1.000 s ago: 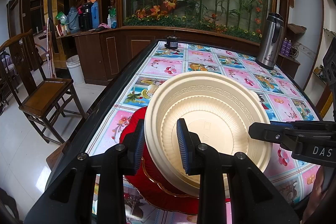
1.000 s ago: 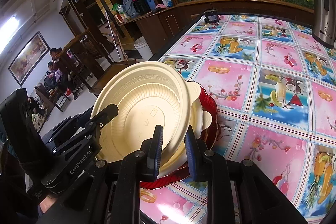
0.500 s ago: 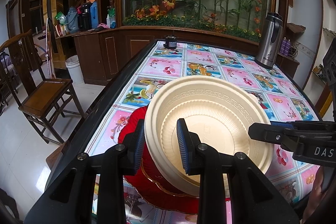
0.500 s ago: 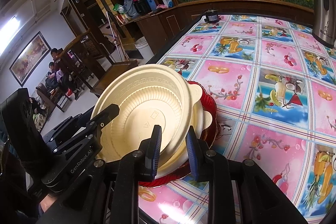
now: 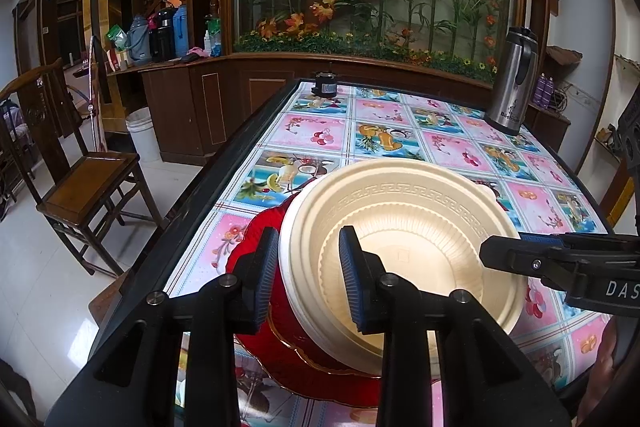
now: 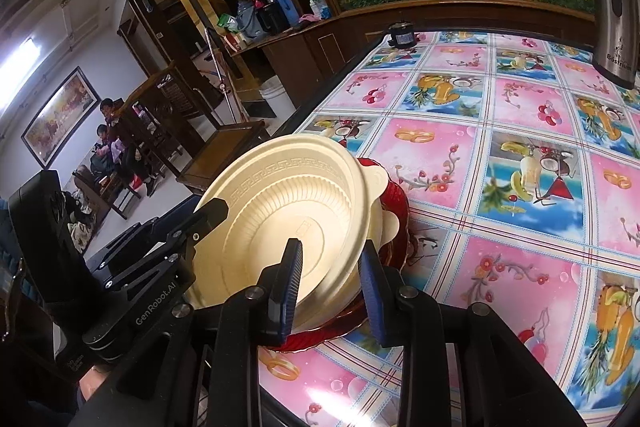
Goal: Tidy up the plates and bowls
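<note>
Cream plastic bowl (image 5: 404, 247) nested on the stack of cream bowls atop the red plate (image 5: 256, 239), near the desk (image 5: 320, 131) edge closest to the cameras. Left tongs (image 5: 308, 267) straddling the bowl's left rim, right tongs (image 6: 330, 277) straddling its right rim, one pad inside and one outside each wall. Both pairs just eased wider, gaps visible beside the rim, so released rather than clamped. Bowl directly ahead between both tongs, equally near; probably clear to back away.
</note>
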The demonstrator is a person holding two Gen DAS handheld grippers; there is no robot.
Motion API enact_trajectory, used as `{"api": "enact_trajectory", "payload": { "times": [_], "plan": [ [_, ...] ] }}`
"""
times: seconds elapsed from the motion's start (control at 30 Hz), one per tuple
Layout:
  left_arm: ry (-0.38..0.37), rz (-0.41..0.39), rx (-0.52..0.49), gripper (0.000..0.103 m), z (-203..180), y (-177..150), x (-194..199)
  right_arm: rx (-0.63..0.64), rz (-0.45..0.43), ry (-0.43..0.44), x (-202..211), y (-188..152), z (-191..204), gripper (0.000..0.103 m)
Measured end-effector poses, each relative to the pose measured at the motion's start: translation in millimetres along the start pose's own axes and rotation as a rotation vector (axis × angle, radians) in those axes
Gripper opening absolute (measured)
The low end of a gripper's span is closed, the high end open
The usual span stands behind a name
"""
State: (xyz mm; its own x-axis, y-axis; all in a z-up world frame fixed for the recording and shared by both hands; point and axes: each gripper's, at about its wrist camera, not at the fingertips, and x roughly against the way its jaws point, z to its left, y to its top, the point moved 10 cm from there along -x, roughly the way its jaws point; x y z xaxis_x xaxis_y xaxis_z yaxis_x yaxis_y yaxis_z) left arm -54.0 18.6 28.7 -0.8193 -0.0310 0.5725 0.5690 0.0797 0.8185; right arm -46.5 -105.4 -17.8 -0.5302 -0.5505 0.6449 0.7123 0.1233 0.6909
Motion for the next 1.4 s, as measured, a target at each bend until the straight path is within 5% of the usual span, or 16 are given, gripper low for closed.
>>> {"api": "enact_trajectory", "payload": {
  "times": [0.43,0.97,1.1,1.4],
  "plan": [
    [-0.003,-0.013,0.010,0.029,6,6,7,0.047,0.003,-0.034,1,-4,-1,0.045],
    [-0.034,0.005,0.082,0.029,31,7,12,-0.105,-0.046,-0.043,20,-1,-48,0.045],
    [-0.047,0.035,0.144,0.063,58,-3,10,-0.122,-0.049,-0.048,21,-4,-56,0.046],
    [-0.118,0.139,0.199,0.063,75,-31,-6,-0.163,-0.012,-0.033,10,-16,-69,0.028]
  ]
}}
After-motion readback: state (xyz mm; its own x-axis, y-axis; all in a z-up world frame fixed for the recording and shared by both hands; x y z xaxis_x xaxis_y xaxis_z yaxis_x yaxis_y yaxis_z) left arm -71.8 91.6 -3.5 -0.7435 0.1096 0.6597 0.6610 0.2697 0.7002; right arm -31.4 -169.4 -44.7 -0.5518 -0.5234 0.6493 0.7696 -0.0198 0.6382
